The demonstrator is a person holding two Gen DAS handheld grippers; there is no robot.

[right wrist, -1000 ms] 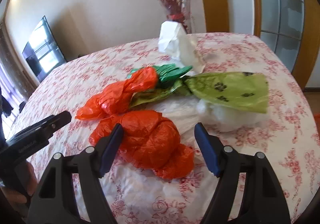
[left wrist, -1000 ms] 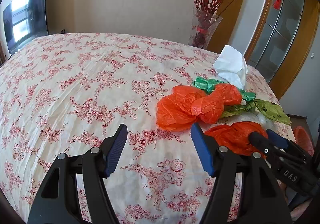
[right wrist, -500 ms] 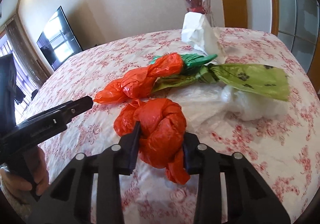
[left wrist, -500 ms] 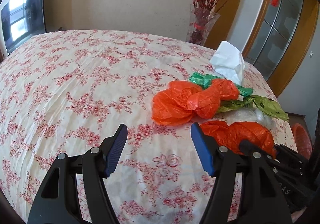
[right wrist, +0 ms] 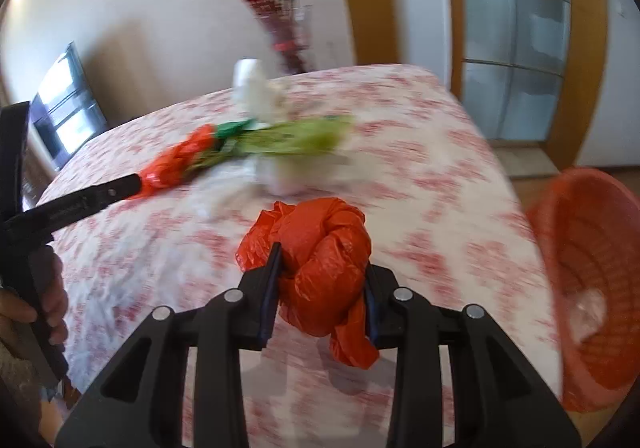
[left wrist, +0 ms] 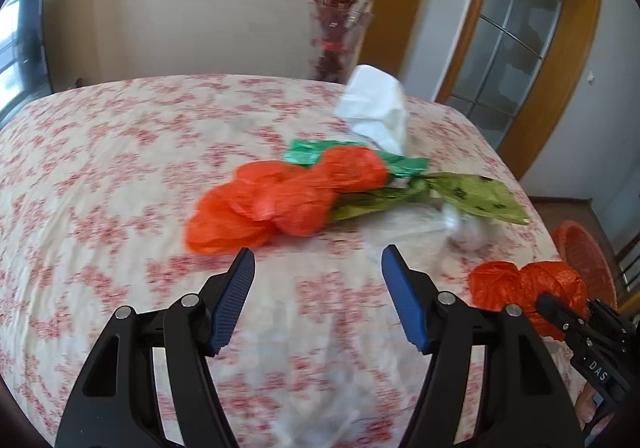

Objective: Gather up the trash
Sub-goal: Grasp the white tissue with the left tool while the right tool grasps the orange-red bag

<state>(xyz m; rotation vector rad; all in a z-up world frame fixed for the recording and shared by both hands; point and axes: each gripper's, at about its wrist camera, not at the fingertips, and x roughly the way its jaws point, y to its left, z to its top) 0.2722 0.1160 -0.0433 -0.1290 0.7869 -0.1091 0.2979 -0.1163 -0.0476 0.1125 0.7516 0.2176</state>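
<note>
My right gripper [right wrist: 320,268] is shut on a knotted orange plastic bag [right wrist: 316,248], lifted off the floral tablecloth; the same bag [left wrist: 524,292] shows at the right of the left wrist view. An orange mesh basket [right wrist: 592,276] stands beyond the table's right edge with something pale inside. My left gripper [left wrist: 318,276] hangs open and empty above the cloth, just short of a second crumpled orange bag [left wrist: 280,200]. Behind that lie a dark green wrapper [left wrist: 308,154], a light green bag [left wrist: 476,196], a clear plastic bag [left wrist: 460,224] and a white tissue [left wrist: 376,112].
A glass vase [left wrist: 336,44] of red branches stands at the table's far edge. A television [right wrist: 64,104] hangs on the left wall. Glass doors with wooden frames [left wrist: 520,48] fill the right side. A hand [right wrist: 44,300] holds the left gripper's handle.
My right gripper closed on the knotted orange bag, lifted it and swung it right toward the basket. My left gripper slid toward the remaining pile, still open.
</note>
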